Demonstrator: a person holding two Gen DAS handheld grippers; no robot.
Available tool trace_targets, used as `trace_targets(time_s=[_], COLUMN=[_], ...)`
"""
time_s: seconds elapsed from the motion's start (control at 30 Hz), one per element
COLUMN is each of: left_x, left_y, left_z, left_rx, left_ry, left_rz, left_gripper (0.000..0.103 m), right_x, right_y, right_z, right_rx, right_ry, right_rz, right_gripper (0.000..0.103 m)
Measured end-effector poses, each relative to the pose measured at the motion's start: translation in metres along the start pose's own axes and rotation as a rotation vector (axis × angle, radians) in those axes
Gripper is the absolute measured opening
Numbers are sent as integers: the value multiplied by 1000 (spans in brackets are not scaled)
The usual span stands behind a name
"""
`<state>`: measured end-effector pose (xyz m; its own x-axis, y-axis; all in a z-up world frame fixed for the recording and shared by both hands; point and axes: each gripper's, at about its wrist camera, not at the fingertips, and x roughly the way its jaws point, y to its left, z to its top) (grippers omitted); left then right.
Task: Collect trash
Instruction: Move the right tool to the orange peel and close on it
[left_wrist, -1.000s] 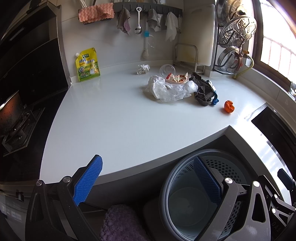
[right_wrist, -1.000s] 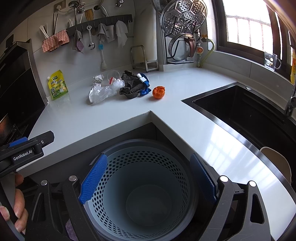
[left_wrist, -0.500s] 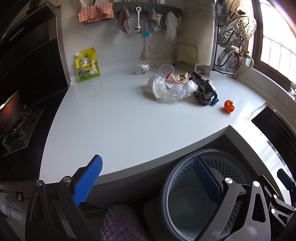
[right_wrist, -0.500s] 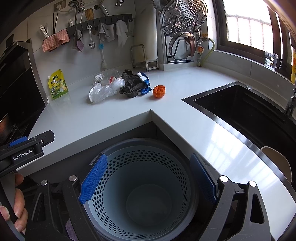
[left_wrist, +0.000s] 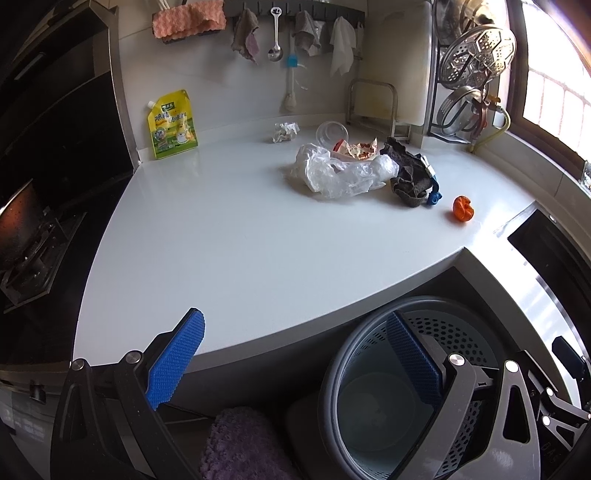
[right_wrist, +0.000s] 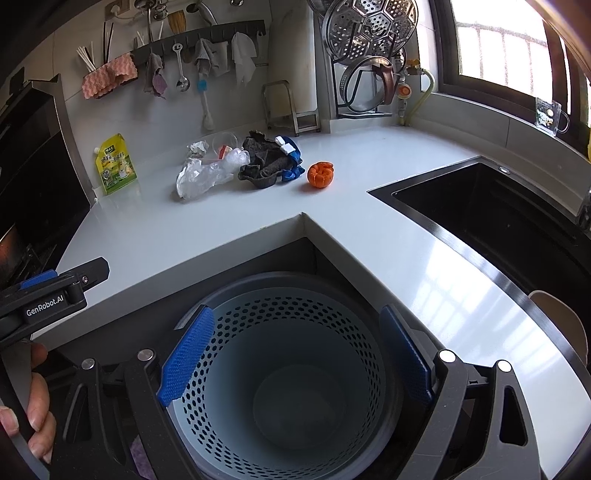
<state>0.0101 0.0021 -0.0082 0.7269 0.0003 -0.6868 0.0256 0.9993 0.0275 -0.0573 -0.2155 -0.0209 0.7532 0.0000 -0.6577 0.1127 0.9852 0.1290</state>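
Trash lies at the back of the white counter (left_wrist: 240, 240): a clear plastic bag (left_wrist: 341, 173), a snack wrapper (left_wrist: 356, 149), a crumpled paper ball (left_wrist: 285, 132), a clear plastic cup (left_wrist: 331, 132), a dark rag (left_wrist: 408, 177) with a blue item (left_wrist: 434, 197), and an orange peel (left_wrist: 463, 208). The same pile shows in the right wrist view: bag (right_wrist: 201, 177), rag (right_wrist: 264, 162), peel (right_wrist: 320, 174). A grey perforated bin (right_wrist: 288, 373) stands on the floor below the counter corner. My left gripper (left_wrist: 295, 358) is open and empty over the counter edge. My right gripper (right_wrist: 295, 358) is open and empty above the bin.
A black sink (right_wrist: 491, 218) is set in the counter at right. A yellow pouch (left_wrist: 173, 125) leans on the back wall. A stove (left_wrist: 26, 236) sits at left. A dish rack (left_wrist: 472, 74) stands in the corner. A purple mat (left_wrist: 240, 443) lies beside the bin.
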Motion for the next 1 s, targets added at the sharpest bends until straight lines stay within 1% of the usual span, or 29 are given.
trace_targets(time_s=[0.17, 0.33, 0.43, 0.57, 0.63, 0.83, 1.0], left_x=[15, 34, 48, 68, 77, 106, 126], left_y=[2, 6, 6, 3, 1, -8, -11], left_z=[13, 36, 51, 70, 77, 91, 97], left_rx=[2, -9, -16, -30, -28, -21, -13], left_ry=[7, -3, -11, -3, -3, 24, 44], left_rz=[16, 22, 20, -8, -4, -5, 2], left_gripper=[97, 97, 97, 97, 97, 97, 97], right_x=[11, 33, 53, 82, 96, 150, 183], right_y=[-6, -14, -21, -31, -36, -48, -58], right_z=[17, 46, 65, 92, 104, 138, 157], right_rx=[-13, -34, -25, -29, -18, -20, 10], right_ry=[-1, 3, 21, 29, 42, 106, 154], right_rz=[3, 5, 1, -19, -19, -33, -15], right_gripper=[87, 87, 87, 87, 87, 87, 87])
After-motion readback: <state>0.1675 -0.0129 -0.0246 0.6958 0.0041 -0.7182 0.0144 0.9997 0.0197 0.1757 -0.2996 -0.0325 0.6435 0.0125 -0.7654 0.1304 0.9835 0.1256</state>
